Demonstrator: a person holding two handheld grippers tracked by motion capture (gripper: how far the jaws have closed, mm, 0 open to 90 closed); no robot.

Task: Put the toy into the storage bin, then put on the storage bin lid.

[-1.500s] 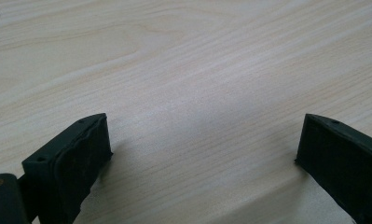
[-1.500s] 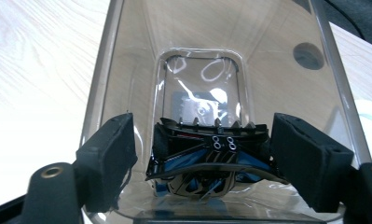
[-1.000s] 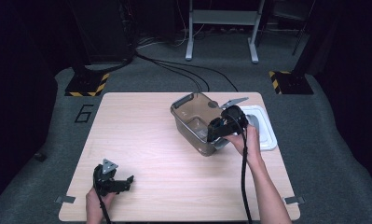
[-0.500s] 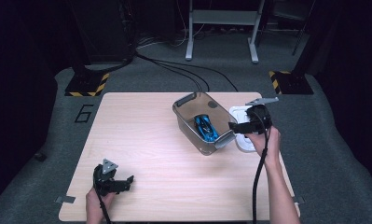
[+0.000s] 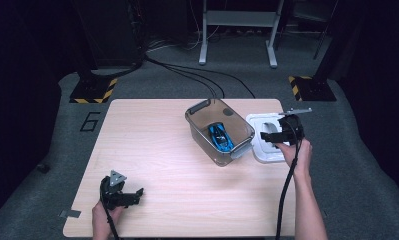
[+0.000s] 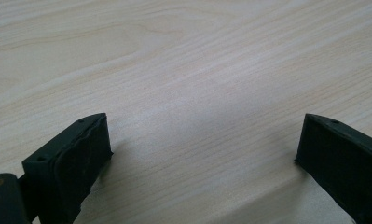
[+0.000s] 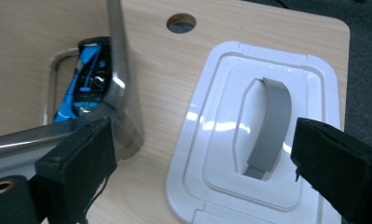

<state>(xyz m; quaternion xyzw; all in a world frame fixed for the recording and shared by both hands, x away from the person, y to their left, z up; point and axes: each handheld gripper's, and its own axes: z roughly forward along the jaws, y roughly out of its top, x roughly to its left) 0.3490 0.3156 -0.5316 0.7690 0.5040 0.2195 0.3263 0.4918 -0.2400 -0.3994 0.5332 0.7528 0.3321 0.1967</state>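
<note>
Wooden table (image 5: 152,150), centre of the high view. Clear storage bin (image 5: 219,131), upper centre, with a blue toy car (image 5: 221,137) lying inside. White lid (image 5: 263,139) with grey handle (image 7: 270,126), flat on the table just right of the bin. Right gripper (image 5: 273,136), right of centre, hovers over the lid, jaws spread wide and empty, straddling the handle in the right gripper view. Left gripper (image 5: 128,196), lower left, rests idle, jaws released over bare wood. Step judged: reaching for the lid. Next move calls for lowering, closing on the handle, then lifting the lid across to the bin.
</note>
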